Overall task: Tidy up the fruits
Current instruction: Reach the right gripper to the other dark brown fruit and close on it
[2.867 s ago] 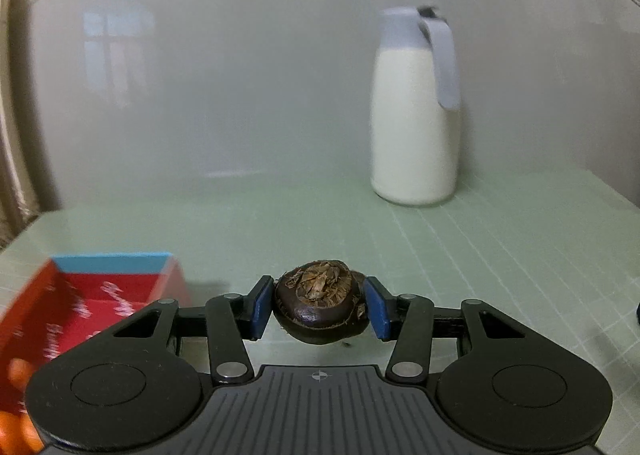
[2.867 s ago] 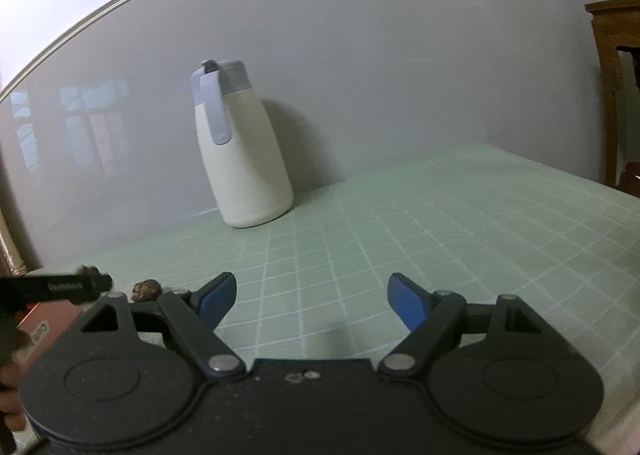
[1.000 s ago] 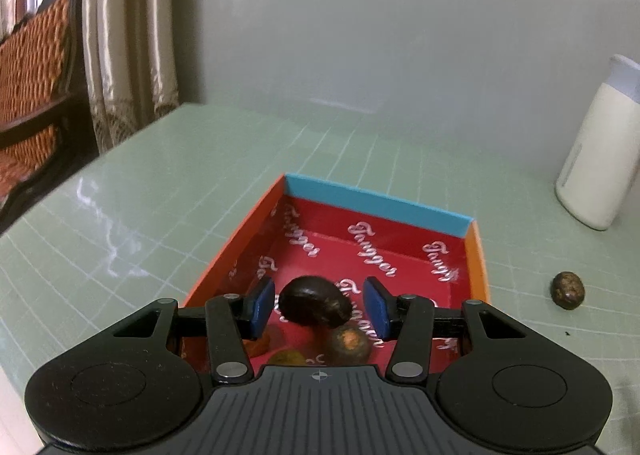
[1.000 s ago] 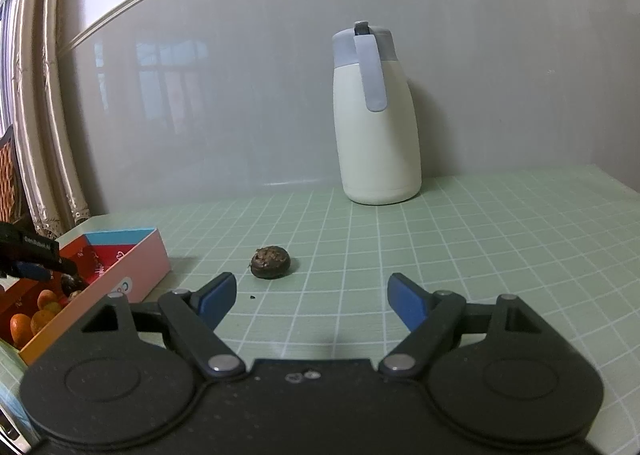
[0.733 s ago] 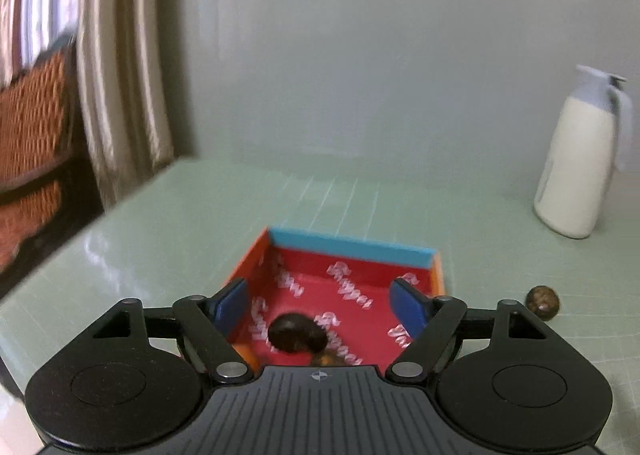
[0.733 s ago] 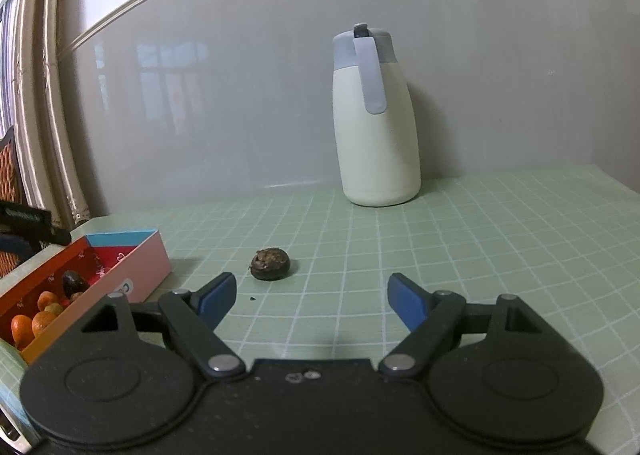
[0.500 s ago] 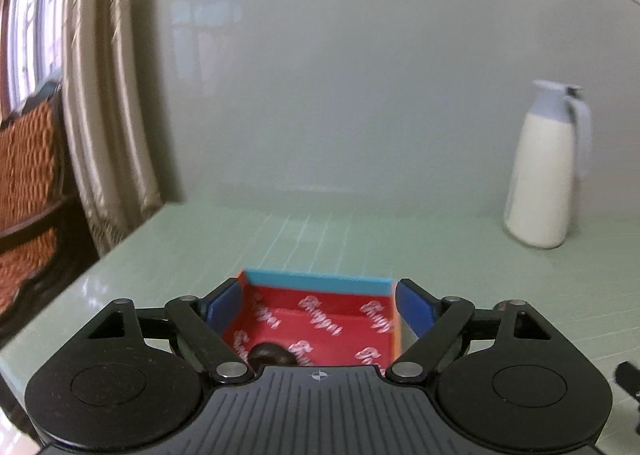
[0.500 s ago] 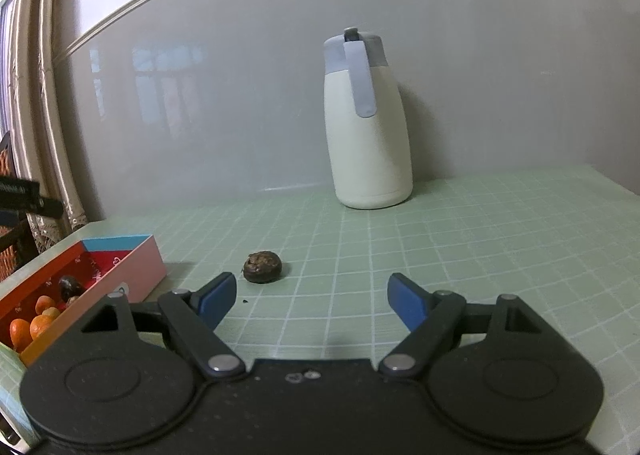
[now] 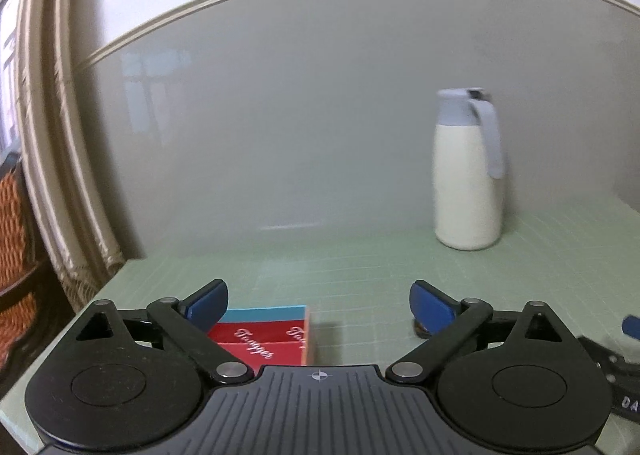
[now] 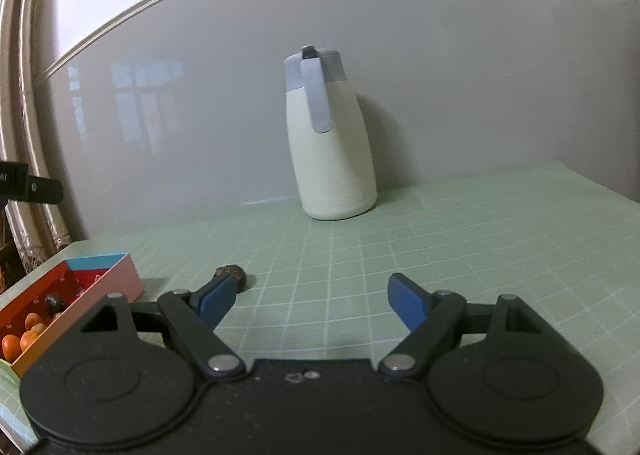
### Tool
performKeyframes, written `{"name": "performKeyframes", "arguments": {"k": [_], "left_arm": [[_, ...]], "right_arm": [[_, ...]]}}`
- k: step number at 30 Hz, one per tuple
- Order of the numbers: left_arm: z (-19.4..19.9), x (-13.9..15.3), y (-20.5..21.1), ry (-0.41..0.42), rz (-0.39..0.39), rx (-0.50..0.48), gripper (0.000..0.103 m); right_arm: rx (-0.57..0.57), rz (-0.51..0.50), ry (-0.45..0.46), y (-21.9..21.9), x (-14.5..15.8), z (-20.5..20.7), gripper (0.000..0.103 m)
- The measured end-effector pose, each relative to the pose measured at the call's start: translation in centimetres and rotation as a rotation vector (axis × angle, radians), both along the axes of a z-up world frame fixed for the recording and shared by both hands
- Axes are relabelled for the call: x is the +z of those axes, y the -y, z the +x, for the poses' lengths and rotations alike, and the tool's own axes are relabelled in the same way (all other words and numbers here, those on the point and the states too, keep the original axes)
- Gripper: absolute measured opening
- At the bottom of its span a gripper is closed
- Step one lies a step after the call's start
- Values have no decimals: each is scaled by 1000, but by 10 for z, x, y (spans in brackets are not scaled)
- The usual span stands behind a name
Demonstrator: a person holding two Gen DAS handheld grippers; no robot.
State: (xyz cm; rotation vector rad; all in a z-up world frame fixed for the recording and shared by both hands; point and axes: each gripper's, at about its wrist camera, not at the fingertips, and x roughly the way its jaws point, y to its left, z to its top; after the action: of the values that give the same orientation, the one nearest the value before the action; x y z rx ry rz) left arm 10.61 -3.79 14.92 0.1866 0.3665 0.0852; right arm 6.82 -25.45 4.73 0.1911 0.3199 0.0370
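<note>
I see the pale green gridded table running back to a grey wall, with a cream jug standing upright near that wall. At my left sits the red box with its blue end, holding small orange fruits and one dark fruit among them. My left gripper hangs above the box's far end; its jaws have just been opening and now stand wide with nothing between them. My right gripper is also spread apart and empty, low over the table. One brown fruit lies loose on the table just beyond the right gripper's left fingertip, near the box but apart from it.
</note>
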Motion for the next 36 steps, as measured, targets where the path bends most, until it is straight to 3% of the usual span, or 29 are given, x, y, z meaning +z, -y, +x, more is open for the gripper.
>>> {"name": "performKeyframes", "arguments": {"k": [6,13,21,36], "left_arm": [[-10,-15,26,-23,25,-39,103],[-24,-53,35,-87,5,-52,103],[-42,-81,6,-99,-5,15,103],[-47,-81,-66,-69,-66,165,103]], "right_arm": [[-17,3,-4,10,-1,-2,84],[-26,3,-25,16,-6,-3,86],[15,-5,-54,4,-10,7,86],[167,-60,-111,-63,-15,48,85]]}}
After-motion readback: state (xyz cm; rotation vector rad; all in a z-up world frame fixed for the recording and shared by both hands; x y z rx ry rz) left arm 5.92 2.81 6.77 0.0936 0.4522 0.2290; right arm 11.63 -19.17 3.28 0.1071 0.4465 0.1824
